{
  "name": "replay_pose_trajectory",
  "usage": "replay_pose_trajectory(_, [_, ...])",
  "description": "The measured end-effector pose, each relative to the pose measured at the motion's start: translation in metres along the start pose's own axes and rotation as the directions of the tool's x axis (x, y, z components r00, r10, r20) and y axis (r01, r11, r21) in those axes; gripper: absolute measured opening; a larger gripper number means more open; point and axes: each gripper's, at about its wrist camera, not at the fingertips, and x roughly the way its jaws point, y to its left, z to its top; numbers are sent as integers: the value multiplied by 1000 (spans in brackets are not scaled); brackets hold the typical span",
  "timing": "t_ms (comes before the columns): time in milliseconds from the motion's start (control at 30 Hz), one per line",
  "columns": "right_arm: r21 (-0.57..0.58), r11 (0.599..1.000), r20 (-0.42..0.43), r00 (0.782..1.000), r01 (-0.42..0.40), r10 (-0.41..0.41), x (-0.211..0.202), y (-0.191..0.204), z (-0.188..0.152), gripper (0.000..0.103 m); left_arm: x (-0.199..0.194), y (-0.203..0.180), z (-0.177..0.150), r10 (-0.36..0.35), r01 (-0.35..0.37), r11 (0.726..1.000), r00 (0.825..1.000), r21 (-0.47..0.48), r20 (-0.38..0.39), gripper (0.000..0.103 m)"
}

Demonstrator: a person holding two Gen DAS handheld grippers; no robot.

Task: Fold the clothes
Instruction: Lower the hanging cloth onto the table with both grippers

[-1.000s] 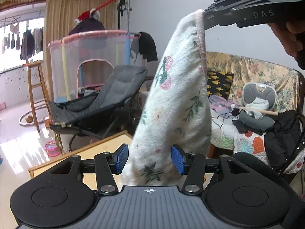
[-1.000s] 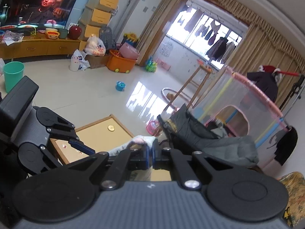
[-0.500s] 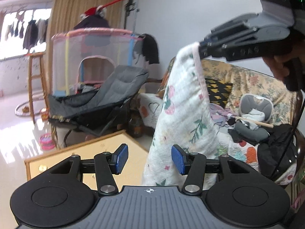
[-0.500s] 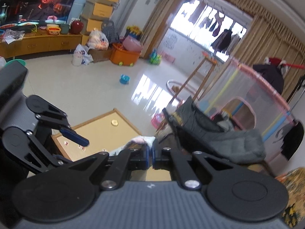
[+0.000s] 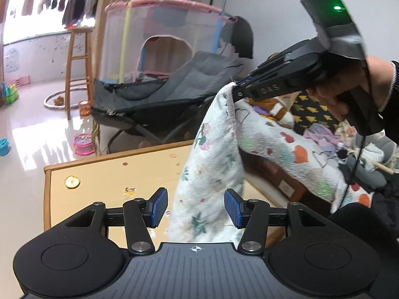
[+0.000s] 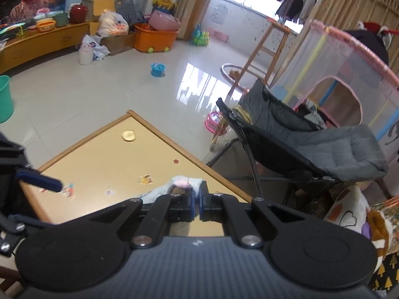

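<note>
My left fingers stand half-wide, hanging white floral-print cloth between blue pads, seemingly untouched. Right fingers pinch cloth's pink-hemmed top corner, holding it above tan wooden desk. Next: close left low on hem, draw taut, lay flat on desk.

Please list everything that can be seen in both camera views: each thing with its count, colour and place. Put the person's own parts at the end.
floral cloth: one, white with a pink edge, hanging over the table
table: one, light wood, below the grippers
reclining chair: one, grey, beside the table
mesh playpen: one, pink rim, behind the chair
wooden stool: one, brown, by the window
orange bin: one, on the floor
small blue bucket: one, on the floor
right gripper: black, shut on the cloth's top corner
left gripper: black with blue pads, open around the cloth
hand: one, holding the right gripper
</note>
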Motion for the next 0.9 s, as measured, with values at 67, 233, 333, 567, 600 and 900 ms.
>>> replay_pose_trajectory(67, [21, 1000, -15, 1000, 2, -2, 21, -8, 2, 3, 13, 10, 2, 6, -6, 1000, 1000, -16, -6, 53])
replay_pose_trajectory(233, [93, 996, -54, 999, 6, -1, 72, -27, 2, 3, 44, 28, 6, 24, -24, 999, 999, -22, -27, 53])
replay_pose_trajectory(333, [125, 992, -80, 997, 6, 4, 100, -32, 1, 4, 59, 35, 9, 26, -27, 999, 999, -25, -43, 53])
replay_pose_trajectory(567, [182, 983, -140, 990, 27, -1, 155, -37, -8, 4, 81, 47, 4, 41, -45, 998, 996, -53, -75, 53])
replay_pose_trajectory(600, [189, 981, -148, 989, 32, -4, 162, -38, -9, 4, 83, 48, 2, 44, -48, 997, 996, -57, -80, 53])
replay_pose_trajectory(900, [228, 972, -214, 977, 66, -16, 213, -40, -24, 4, 91, 54, -4, 61, -69, 995, 991, -69, -116, 53])
